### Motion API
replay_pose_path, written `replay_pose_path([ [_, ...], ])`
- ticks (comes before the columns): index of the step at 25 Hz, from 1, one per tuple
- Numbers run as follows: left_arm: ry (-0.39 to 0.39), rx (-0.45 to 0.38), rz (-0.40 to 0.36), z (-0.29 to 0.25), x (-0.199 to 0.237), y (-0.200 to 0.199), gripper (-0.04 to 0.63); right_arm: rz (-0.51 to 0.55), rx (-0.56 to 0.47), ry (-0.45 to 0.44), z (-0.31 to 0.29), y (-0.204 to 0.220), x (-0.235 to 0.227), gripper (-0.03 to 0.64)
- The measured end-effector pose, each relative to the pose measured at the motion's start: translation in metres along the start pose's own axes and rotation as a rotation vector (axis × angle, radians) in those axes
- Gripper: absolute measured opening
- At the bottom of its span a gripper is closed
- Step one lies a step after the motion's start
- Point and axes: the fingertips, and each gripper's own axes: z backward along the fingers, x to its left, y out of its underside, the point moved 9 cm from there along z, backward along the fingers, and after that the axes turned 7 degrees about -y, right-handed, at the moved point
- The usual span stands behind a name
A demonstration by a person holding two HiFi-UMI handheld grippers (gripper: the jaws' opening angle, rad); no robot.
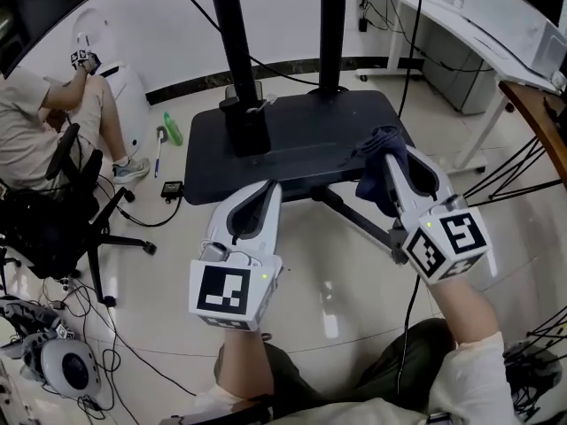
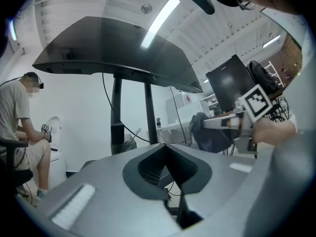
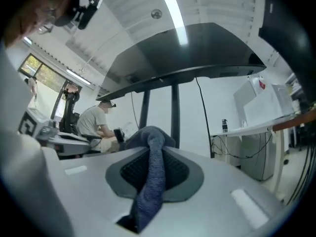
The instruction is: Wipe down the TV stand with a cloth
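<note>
The two poles (image 1: 237, 60) of the TV stand (image 1: 301, 140) leave the head view at 12 o'clock, so their tops are not seen. The seated person (image 1: 40, 118) at 9 o'clock is cut by the edge. The cloth (image 1: 379, 140) disappears partly inside the right gripper (image 1: 387, 158) (its lower end is hidden there). A small black thing (image 1: 172, 189) on the floor (image 1: 337, 299) is too small to name.

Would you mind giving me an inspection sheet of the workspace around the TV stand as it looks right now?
Surface: black TV stand base on glossy tile floor; two posts rise from it.
Job's things: dark blue cloth over the base's right front corner; contact unclear.
Clutter: green bottle and small black device on the floor left of the base.
Grippers: left gripper shut, empty; right gripper shut on the cloth.
Cables: black cable curves across the floor by the device.
Surroundings: seated person at left; white desk at upper right.
</note>
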Motion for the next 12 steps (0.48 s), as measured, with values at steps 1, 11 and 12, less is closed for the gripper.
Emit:
replay_pose_path([
  [1,0.005,-0.001,0.0,0.001,-0.004,-0.002,0.067,-0.023,0.04,0.022,-0.017,0.003,-0.021,0.055],
  [11,0.036,-0.108,-0.063,0.0,-0.024,-0.014,0.067,-0.178,0.468,0.222,-0.187,0.048,-0.169,0.055],
  [12,0.034,-0.109,-0.061,-0.001,-0.025,-0.014,0.067,-0.198,0.487,0.225,-0.189,0.051,-0.174,0.055],
])
